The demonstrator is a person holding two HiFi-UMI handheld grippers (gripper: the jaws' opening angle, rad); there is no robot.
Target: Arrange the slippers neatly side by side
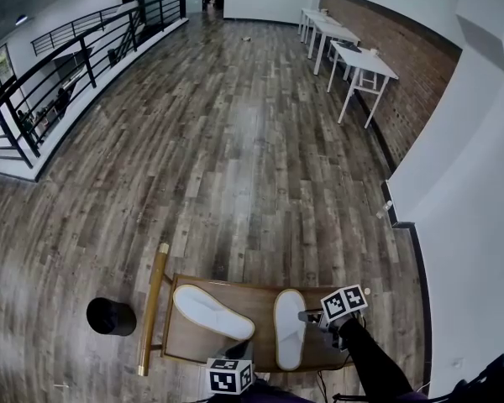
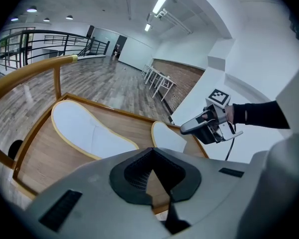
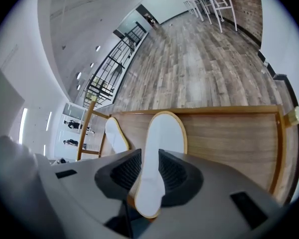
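Two white slippers with tan edging lie on a low wooden table (image 1: pixel 260 302). The left slipper (image 1: pixel 212 311) (image 2: pixel 89 131) (image 3: pixel 115 136) lies at a slant. The right slipper (image 1: pixel 289 327) (image 2: pixel 167 136) (image 3: pixel 162 143) lies straight, apart from the left one. My right gripper (image 1: pixel 309 317) (image 2: pixel 187 128) (image 3: pixel 148 176) hovers over the right slipper's near end, jaws apart; the slipper shows between them, flat on the table, not gripped. At the table's near edge, my left gripper (image 1: pixel 242 353) (image 2: pixel 152 176) is shut with nothing in it, just short of the left slipper's heel.
A golden rail (image 1: pixel 151 305) runs along the table's left side. A black round object (image 1: pixel 111 316) stands on the plank floor left of it. A white wall (image 1: pixel 470 225) rises at the right. White tables (image 1: pixel 357 61) and a black railing (image 1: pixel 59 74) are far off.
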